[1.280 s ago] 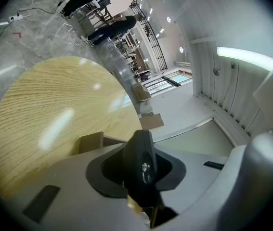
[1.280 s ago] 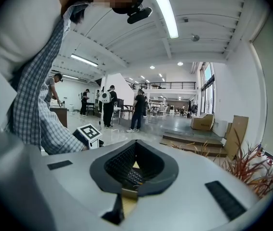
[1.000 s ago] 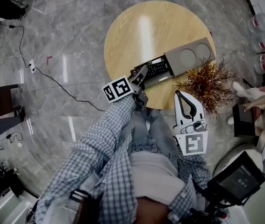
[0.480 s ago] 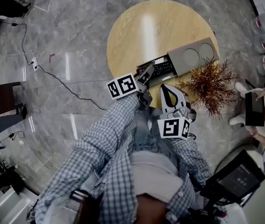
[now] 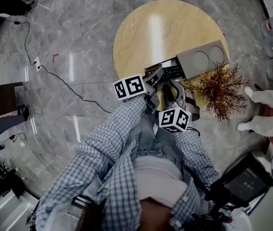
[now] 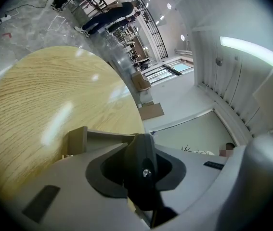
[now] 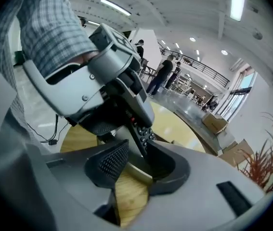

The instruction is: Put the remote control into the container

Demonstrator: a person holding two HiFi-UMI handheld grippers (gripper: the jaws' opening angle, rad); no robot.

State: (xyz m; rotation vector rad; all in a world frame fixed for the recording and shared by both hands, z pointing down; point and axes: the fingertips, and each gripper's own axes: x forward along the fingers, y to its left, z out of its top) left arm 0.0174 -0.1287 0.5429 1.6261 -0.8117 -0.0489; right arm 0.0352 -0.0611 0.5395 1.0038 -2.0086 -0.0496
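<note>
The black remote control (image 5: 171,71) lies slanted over the open tray of the grey container (image 5: 201,59) on the round wooden table (image 5: 150,28). My left gripper (image 5: 156,79) is shut on the remote's near end; in the right gripper view its dark jaws clamp the keyed remote (image 7: 140,130). My right gripper (image 5: 171,87) sits just right of it at the table's near edge. Its jaws (image 7: 136,163) are open, and the remote's lower end dips between them with a gap to the ribbed pad (image 7: 111,163). The left gripper view shows only that gripper's own jaws (image 6: 143,170) and a container wall (image 6: 77,139).
A dried reddish plant (image 5: 219,88) stands right of the container, close to my right gripper. The container's lid part has two round recesses (image 5: 208,56). A person's light-clad legs (image 5: 266,114) are at the far right. Cables (image 5: 54,76) run over the marble floor on the left.
My right gripper has come from beside my lap up and left to the table's edge, rolling as it went, and now flanks the remote. The left gripper has stayed put.
</note>
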